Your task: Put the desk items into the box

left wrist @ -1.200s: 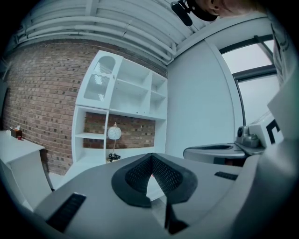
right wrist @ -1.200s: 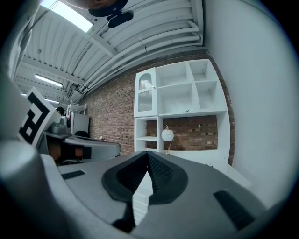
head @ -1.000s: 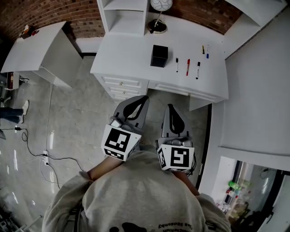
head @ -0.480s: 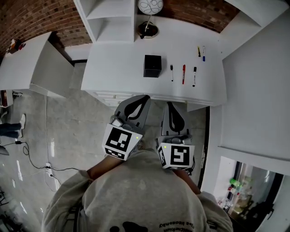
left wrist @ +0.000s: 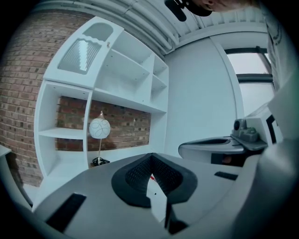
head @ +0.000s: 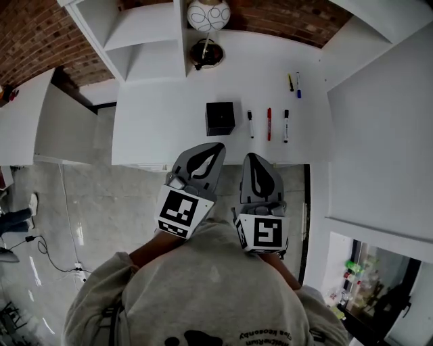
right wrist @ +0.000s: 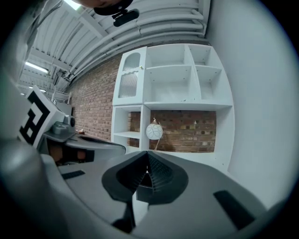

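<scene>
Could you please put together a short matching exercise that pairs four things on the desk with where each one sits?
Things:
1 black box
2 red marker
3 blue pen
4 lamp

Places:
A between two black-tipped markers
B beside the yellow pen
C by the shelves at the back
D left of all three markers

Pairs: 1-D; 2-A; 3-B; 4-C

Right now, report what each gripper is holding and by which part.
Nothing is held. The left gripper and right gripper have jaws together with nothing between them; the markers and black box lie untouched on the desk.
</scene>
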